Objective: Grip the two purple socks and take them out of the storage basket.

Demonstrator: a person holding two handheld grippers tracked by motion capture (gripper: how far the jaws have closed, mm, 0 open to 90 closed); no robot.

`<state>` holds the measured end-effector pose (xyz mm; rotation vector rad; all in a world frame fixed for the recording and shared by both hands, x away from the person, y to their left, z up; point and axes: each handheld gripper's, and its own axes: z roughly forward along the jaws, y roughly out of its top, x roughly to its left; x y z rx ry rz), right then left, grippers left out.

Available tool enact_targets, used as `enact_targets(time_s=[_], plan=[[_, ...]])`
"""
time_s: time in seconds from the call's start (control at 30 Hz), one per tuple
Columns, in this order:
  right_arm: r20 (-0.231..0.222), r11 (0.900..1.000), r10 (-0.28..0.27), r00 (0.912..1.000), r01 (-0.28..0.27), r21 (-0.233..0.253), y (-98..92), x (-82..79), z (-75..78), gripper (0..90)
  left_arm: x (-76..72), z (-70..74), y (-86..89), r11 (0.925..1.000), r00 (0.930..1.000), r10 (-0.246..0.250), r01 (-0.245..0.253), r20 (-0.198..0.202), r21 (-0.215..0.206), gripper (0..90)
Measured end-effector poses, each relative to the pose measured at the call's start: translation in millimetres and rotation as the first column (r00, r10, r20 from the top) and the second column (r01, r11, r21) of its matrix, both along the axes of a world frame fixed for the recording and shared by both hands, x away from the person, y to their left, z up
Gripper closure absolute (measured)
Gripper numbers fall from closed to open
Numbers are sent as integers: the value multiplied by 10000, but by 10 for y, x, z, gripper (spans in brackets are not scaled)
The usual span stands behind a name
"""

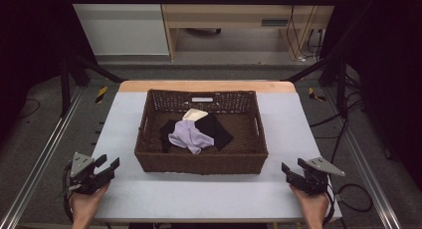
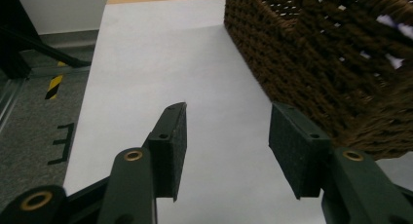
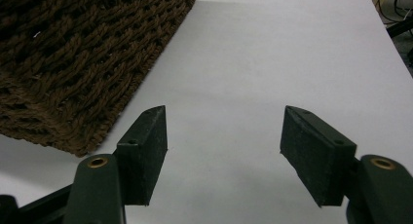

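Now both grippers, left (image 1: 110,165) and right (image 1: 293,168), rest fingers apart on the pale grey worktop (image 1: 209,194), flanking the brown woven basket (image 1: 201,162) of crumpled cloths (image 1: 191,136); dark frame rails surround.

A dark brown woven basket (image 1: 201,162) sits upright at the middle of the white worktop (image 1: 209,199), nearer its far edge, a slot handle cut in the back wall. Inside lie crumpled cloths — a lilac one (image 1: 190,136) on top of a black one (image 1: 219,132), with a cream piece (image 1: 194,114), perhaps a third cloth, behind.
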<state>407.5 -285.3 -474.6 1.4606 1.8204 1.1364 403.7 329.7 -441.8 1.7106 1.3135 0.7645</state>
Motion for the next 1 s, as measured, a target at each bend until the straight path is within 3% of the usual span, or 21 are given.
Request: enact_targets(time_s=[0.7,1.0], plan=[[167,9997,260,9995,-259,-28,-9,-14,-10,364,-73,323,-74,9949,9965,-266,341,788,-952,433],[361,9997,185,9992,-179,-167,5,16,-30,331,19,421,-132,9952,9958,-483,547,779,-816,404]])
